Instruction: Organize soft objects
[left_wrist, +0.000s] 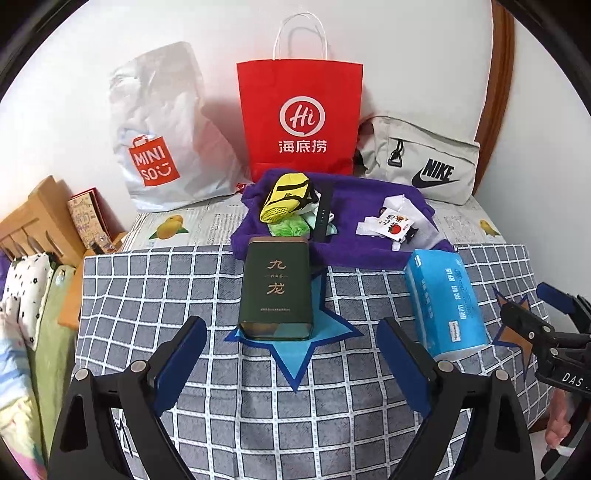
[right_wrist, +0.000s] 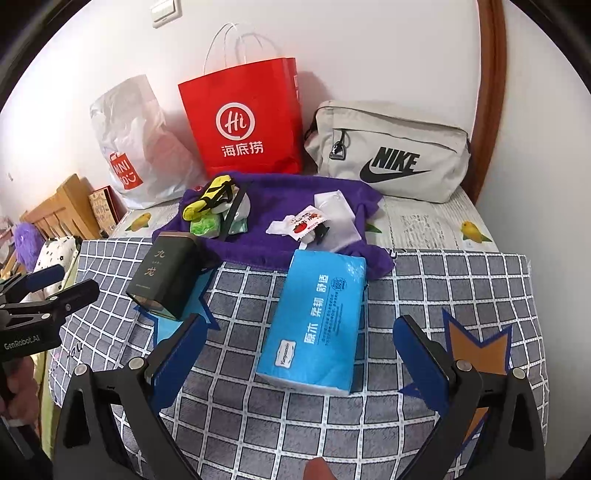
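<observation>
Purple towel: a soft purple terry towel (left_wrist: 354, 236) lay spread out well ahead of both hand-held grippers, at the far side of the checked cloth.
On the towel: a yellow mesh pouch (left_wrist: 284, 197) with black trim sat over a pale green crumpled item (left_wrist: 290, 229), with a black strap (left_wrist: 322, 218) beside them; to the right lay white wrappers with a red printed sweet packet (left_wrist: 395, 225).
Tissue pack: a soft blue plastic pack of tissues (right_wrist: 314, 325) lay flat just ahead of the right hand-held gripper, between its line of fingers, its far end touching the towel's edge.
Tea tin: a dark green rectangular metal tin (left_wrist: 275, 291) with gold characters lay on its side just ahead of the left hand-held gripper, over a blue star patch (left_wrist: 295, 347).
Left hand-held gripper (left_wrist: 291, 350): spread wide, nothing between the blue pads, touching nothing.
Right hand-held gripper (right_wrist: 303, 354): spread wide, clear of the tissue pack, holding nothing.
Surface: a grey and white checked cloth (right_wrist: 424, 280) covered the near part; lemon-printed paper showed beyond it.
Far back, by the wall: a white plastic shopping bag (left_wrist: 162, 129), a red paper carrier bag (left_wrist: 301, 110) and a beige fabric pouch (right_wrist: 391, 151) stood in a row behind the towel.
</observation>
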